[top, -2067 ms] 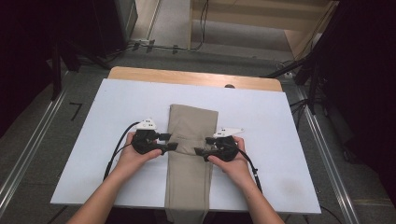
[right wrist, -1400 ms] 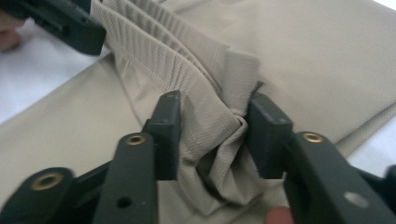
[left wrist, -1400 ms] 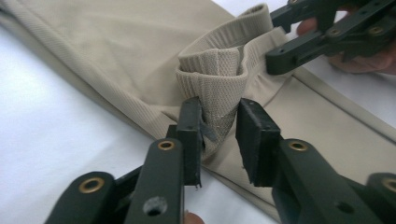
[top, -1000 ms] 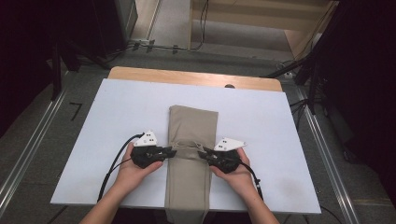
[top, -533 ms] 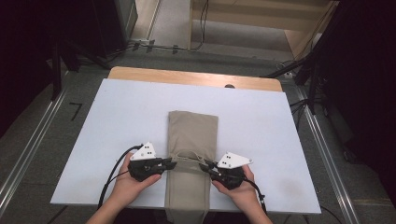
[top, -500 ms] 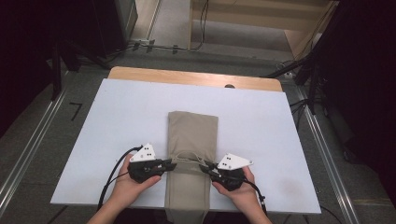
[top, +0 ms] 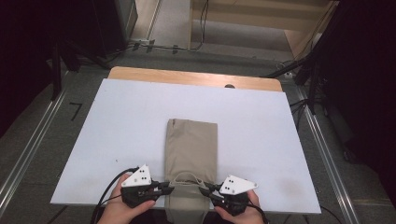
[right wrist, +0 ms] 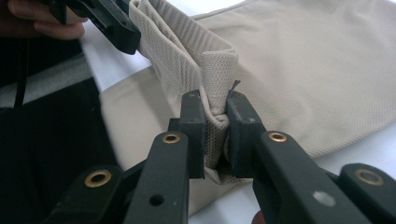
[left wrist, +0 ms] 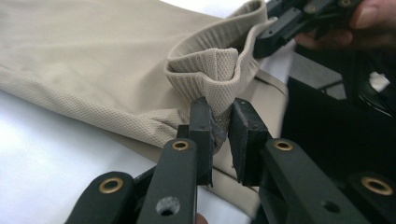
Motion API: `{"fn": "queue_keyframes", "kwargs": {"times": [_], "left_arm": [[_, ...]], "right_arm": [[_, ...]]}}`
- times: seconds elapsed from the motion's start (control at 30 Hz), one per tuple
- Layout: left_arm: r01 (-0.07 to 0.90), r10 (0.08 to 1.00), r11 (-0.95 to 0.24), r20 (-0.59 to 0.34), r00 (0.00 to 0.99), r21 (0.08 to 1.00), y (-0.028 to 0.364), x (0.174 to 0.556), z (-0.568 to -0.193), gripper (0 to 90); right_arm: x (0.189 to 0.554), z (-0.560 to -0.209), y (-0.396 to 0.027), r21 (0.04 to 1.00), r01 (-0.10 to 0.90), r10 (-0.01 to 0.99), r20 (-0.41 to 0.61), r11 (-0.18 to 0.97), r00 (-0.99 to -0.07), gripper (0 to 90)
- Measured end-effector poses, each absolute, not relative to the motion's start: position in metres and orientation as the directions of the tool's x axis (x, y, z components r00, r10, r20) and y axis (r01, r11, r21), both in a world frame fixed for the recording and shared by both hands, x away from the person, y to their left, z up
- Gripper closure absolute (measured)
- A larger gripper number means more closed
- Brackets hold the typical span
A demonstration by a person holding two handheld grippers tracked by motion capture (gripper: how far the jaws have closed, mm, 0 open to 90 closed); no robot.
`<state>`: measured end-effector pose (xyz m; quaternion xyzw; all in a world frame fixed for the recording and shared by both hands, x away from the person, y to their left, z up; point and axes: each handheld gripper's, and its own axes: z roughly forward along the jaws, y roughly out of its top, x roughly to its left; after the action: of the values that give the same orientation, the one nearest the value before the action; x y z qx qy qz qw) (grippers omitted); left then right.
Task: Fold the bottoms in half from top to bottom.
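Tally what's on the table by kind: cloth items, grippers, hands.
Beige folded cloth: 1
Grippers: 2, left gripper and right gripper, each clamped on the cloth's ribbed near edge
Hands: 2, left hand and right hand
Total: 5

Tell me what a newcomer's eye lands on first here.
First, the beige folded garment, lying lengthwise on the middle of the white table, with its near end hanging over the front edge. Next, the left gripper and right gripper at that near edge, each shut on a side of the garment's ribbed hem, which is lifted into a raised loop between them.
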<state>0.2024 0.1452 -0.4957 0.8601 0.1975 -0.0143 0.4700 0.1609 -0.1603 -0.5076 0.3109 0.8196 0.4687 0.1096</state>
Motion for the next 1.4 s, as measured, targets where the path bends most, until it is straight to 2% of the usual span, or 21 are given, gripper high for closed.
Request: {"fn": "queue_keyframes", "kwargs": {"times": [0.27,0.33,0.47,0.57,0.67,0.73,0.77,0.87,1.03,1.1,1.27,1.4], "left_arm": [[0.344,0.295,-0.511,-0.215,0.931,0.788,0.147,0.178,-0.495,80.8],[0.334,0.263,-0.514,-0.226,0.938,0.790,0.149,0.174,-0.495,80.3],[0.311,0.237,-0.489,-0.219,0.947,0.815,0.153,0.174,-0.489,63.5],[0.343,0.282,-0.467,-0.231,0.931,0.815,0.155,0.184,-0.486,41.3],[0.359,0.333,-0.457,-0.218,0.917,0.814,0.156,0.199,-0.485,26.7],[0.373,0.355,-0.435,-0.225,0.907,0.819,0.156,0.209,-0.481,21.0],[0.379,0.351,-0.413,-0.240,0.905,0.828,0.156,0.214,-0.479,19.7],[0.376,0.335,-0.386,-0.252,0.908,0.842,0.155,0.229,-0.472,17.2],[0.388,0.360,-0.358,-0.258,0.897,0.849,0.151,0.257,-0.466,13.9],[0.397,0.372,-0.348,-0.264,0.890,0.849,0.150,0.270,-0.465,13.8],[0.410,0.429,-0.368,-0.239,0.871,0.834,0.145,0.303,-0.467,11.7],[0.452,0.468,-0.351,-0.264,0.843,0.820,0.143,0.331,-0.470,11.4]], "right_arm": [[0.137,-0.506,-0.160,0.820,0.410,0.587,0.116,0.399,-0.802,77.0],[0.132,-0.505,-0.159,0.817,0.411,0.579,0.119,0.405,-0.806,74.3],[0.127,-0.501,-0.163,0.809,0.434,0.535,0.180,0.397,-0.825,49.4],[0.129,-0.493,-0.169,0.827,0.436,0.554,0.189,0.355,-0.811,33.0],[0.142,-0.484,-0.175,0.839,0.446,0.590,0.196,0.313,-0.783,20.5],[0.151,-0.478,-0.178,0.842,0.449,0.618,0.187,0.299,-0.764,16.9],[0.155,-0.476,-0.180,0.845,0.445,0.623,0.183,0.295,-0.760,13.8],[0.167,-0.473,-0.185,0.847,0.455,0.643,0.189,0.275,-0.742,12.4],[0.188,-0.471,-0.190,0.845,0.461,0.659,0.187,0.271,-0.729,7.1],[0.198,-0.469,-0.192,0.843,0.468,0.664,0.193,0.265,-0.722,0.0],[0.225,-0.467,-0.192,0.837,0.475,0.687,0.176,0.273,-0.705,0.0],[0.249,-0.467,-0.193,0.826,0.493,0.714,0.169,0.273,-0.680,0.0]]}}
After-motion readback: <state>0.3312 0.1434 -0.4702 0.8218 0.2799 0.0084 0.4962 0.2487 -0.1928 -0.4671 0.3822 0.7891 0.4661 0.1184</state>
